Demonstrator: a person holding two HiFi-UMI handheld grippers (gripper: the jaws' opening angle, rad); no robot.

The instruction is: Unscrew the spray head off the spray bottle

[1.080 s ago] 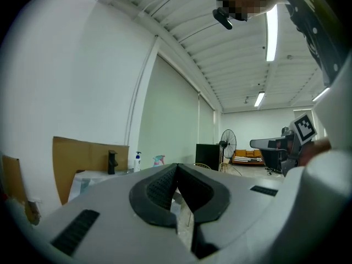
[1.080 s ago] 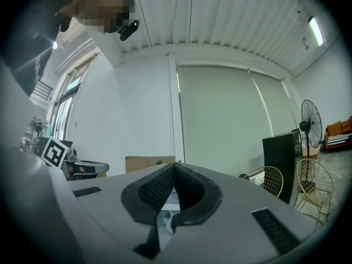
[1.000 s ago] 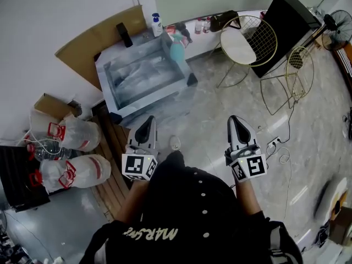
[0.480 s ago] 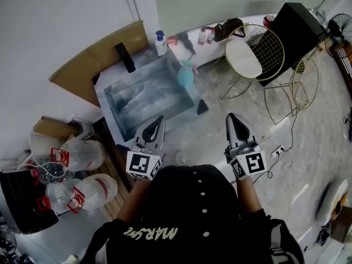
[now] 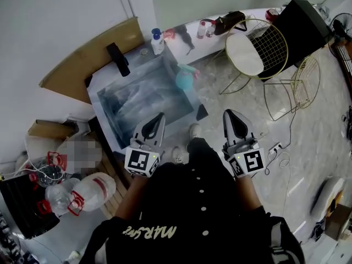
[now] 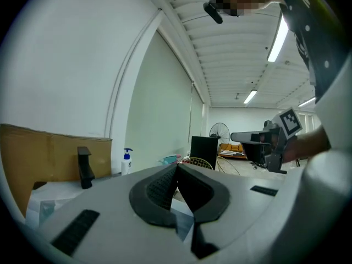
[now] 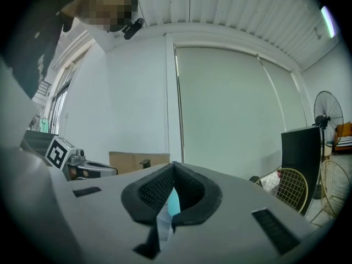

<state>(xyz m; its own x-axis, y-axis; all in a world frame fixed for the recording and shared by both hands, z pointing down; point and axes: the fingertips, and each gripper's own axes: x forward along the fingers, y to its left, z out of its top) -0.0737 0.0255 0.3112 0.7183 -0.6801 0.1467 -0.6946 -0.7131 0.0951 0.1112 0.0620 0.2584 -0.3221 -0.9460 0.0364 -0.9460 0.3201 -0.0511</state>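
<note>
Well beyond left gripper (image 5: 160, 116) and right gripper (image 5: 228, 113), fingers (image 5: 153, 128) closed, stands the spray bottle (image 5: 184, 77).

Teal spray bottle (image 5: 183, 81), spray head (image 5: 192, 71) on top, upright at the right edge of the glossy table (image 5: 126, 104)

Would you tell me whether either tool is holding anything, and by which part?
Nothing is held: the left tool and right tool are both shut, empty. The spray bottle stands untouched.

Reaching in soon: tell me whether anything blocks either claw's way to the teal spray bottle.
Nothing visible does. The spray bottle stands at the table's right edge; only tabletop lies between it and the left claw, only floor before the right claw.
</note>
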